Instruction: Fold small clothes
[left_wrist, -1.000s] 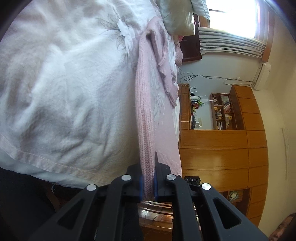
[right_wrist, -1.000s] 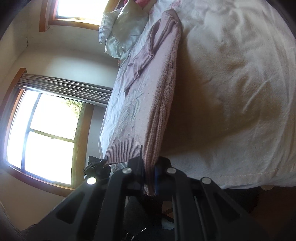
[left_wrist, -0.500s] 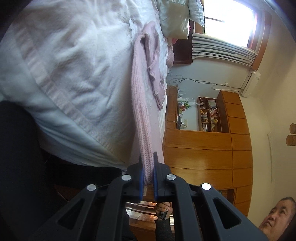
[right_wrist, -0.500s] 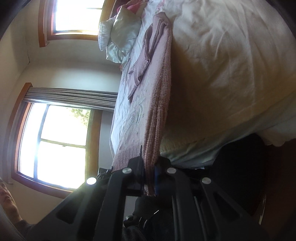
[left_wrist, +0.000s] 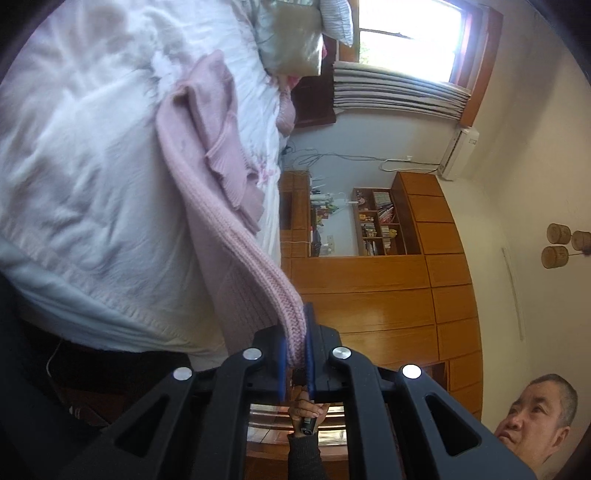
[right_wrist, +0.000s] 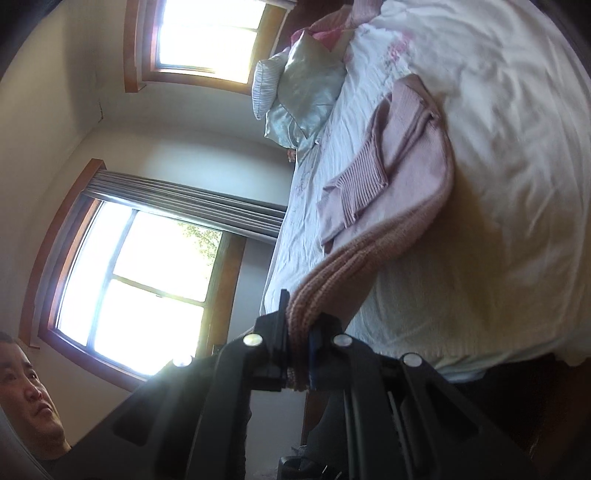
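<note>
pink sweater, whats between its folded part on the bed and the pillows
Only bare white bedsheet lies between the pink sweater and the pillows, seen in the right wrist view.

No legible text, label, brand or number anywhere (spines on the bookshelf (left_wrist: 380, 225) too small and blurred to make out).
</note>
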